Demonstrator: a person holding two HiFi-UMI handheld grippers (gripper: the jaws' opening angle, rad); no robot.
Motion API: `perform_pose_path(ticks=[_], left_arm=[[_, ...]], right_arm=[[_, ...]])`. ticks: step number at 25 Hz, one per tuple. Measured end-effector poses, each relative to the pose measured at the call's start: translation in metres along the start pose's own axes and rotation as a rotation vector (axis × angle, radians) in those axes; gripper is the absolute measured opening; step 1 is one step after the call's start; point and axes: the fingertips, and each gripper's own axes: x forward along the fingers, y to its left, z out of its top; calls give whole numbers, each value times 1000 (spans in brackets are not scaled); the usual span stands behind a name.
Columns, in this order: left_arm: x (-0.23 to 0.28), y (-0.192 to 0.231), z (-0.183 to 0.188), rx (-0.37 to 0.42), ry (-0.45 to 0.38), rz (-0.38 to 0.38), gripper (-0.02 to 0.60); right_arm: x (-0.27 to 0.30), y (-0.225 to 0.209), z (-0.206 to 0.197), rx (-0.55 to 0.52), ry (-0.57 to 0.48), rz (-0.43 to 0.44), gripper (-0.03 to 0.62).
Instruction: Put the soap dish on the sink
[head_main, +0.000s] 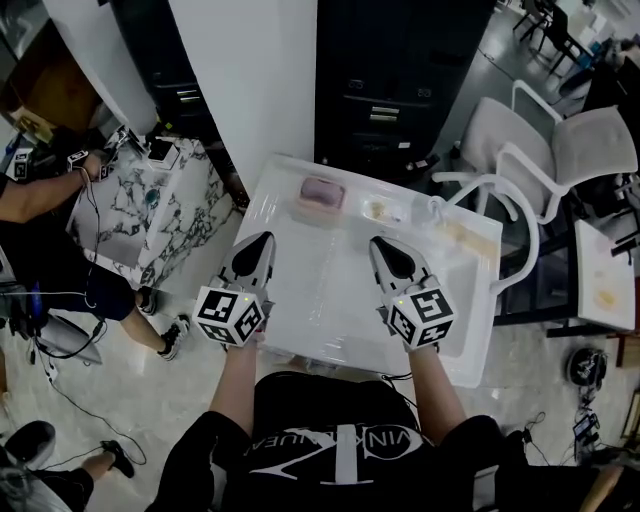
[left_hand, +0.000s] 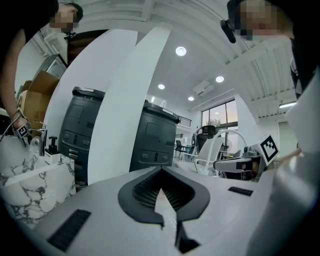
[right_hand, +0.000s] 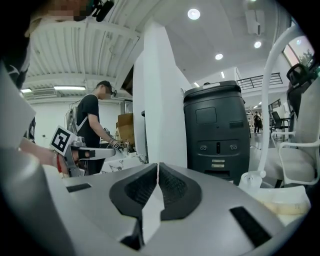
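A soap dish (head_main: 322, 192) with a pinkish-purple bar in it rests on the far rim of the white sink (head_main: 300, 310), left of centre. Both grippers hover side by side over the sink's near half and point away from me. The left gripper (head_main: 264, 238) is shut and holds nothing; the dish lies ahead of it and a little to its right. My right gripper (head_main: 379, 242) is also shut and empty. In the left gripper view the left gripper (left_hand: 161, 172) has its jaws together, as does the right gripper (right_hand: 157, 167) in the right gripper view. Neither gripper view shows the dish.
A small white holder (head_main: 378, 209), a faucet (head_main: 437, 205) and a yellowish cloth (head_main: 455, 232) sit on the sink's far right rim. A marble-patterned cabinet (head_main: 160, 210) with a person beside it stands left. White chairs (head_main: 560, 150) are right, dark cabinets (head_main: 400, 80) behind.
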Motion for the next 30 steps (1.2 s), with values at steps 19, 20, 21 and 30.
perform_pose_path(ticks=[19,20,21,30], left_arm=[[-20,10,42,31,-87,47,14],[-19,10,42,32,-86,47,14],[-19,10,42,33,-84,46,14],[-13,8,36,29,-70,40,14]], right_arm=[[-9,2,28,-21,-68,-24,31],[-9,1,29,-20,-68,-26,31],[-9,1,29,-20,-69,-28,31],[-9,-6,25,5,-61,-38,31]])
